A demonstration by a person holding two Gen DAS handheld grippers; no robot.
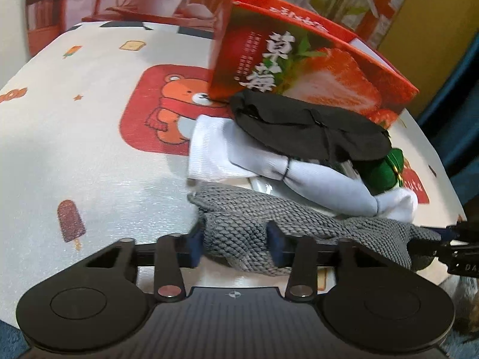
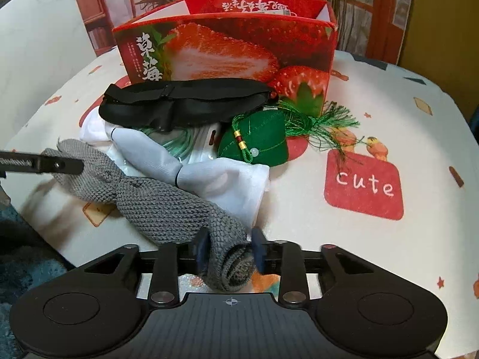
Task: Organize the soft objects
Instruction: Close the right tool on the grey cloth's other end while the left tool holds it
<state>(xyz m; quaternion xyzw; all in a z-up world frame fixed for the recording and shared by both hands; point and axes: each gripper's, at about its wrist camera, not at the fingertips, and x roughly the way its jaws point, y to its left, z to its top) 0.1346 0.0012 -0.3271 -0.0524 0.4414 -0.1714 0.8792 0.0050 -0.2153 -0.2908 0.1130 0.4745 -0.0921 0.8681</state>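
A grey knitted cloth (image 1: 263,224) (image 2: 155,197) is held at both ends. My left gripper (image 1: 236,245) is shut on one end and my right gripper (image 2: 229,249) is shut on the other, rolled end. Behind it lies a pile: a white cloth (image 1: 239,155) (image 2: 215,176), a black eye mask (image 1: 305,128) (image 2: 185,101) on top, and a green stuffed pouch (image 2: 254,140) (image 1: 383,170) with a tassel. A red strawberry box (image 2: 227,48) (image 1: 299,59) stands open behind the pile.
The table (image 1: 89,155) (image 2: 419,137) has a white cloth with cartoon prints, a bear patch to the left, a "cute" patch (image 2: 363,185) to the right. A printed backdrop stands at the far edge. Blue floor lies below the near edge.
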